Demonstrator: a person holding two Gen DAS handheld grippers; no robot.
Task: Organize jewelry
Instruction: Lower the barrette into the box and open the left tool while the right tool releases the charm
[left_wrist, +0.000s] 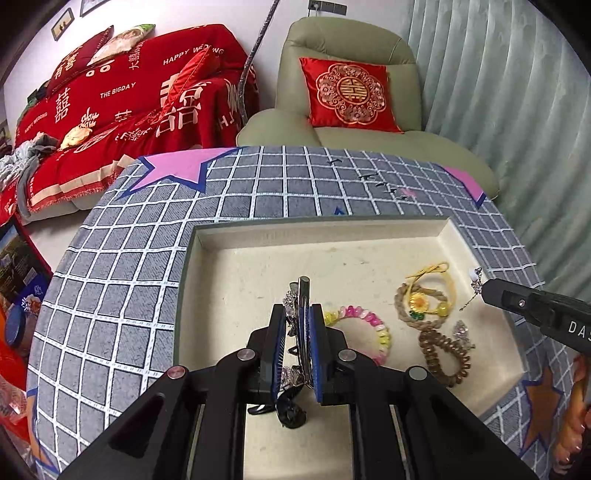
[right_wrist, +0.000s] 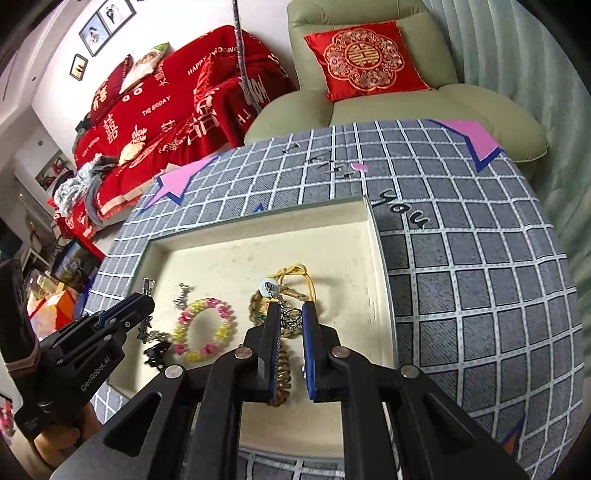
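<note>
A: What's in the cream tray?
B: A pink-and-yellow bead bracelet lies flat mid-tray. Right of it a tan rope loop with a yellow flower charm and yellow cord, touching a brown coil hair tie.

A: And the pieces off the floor?
B: A silver hair clip with crystals, on edge, clamped. A dangly silver earring with a round white top hangs, pinched, above the rope loop.
</note>
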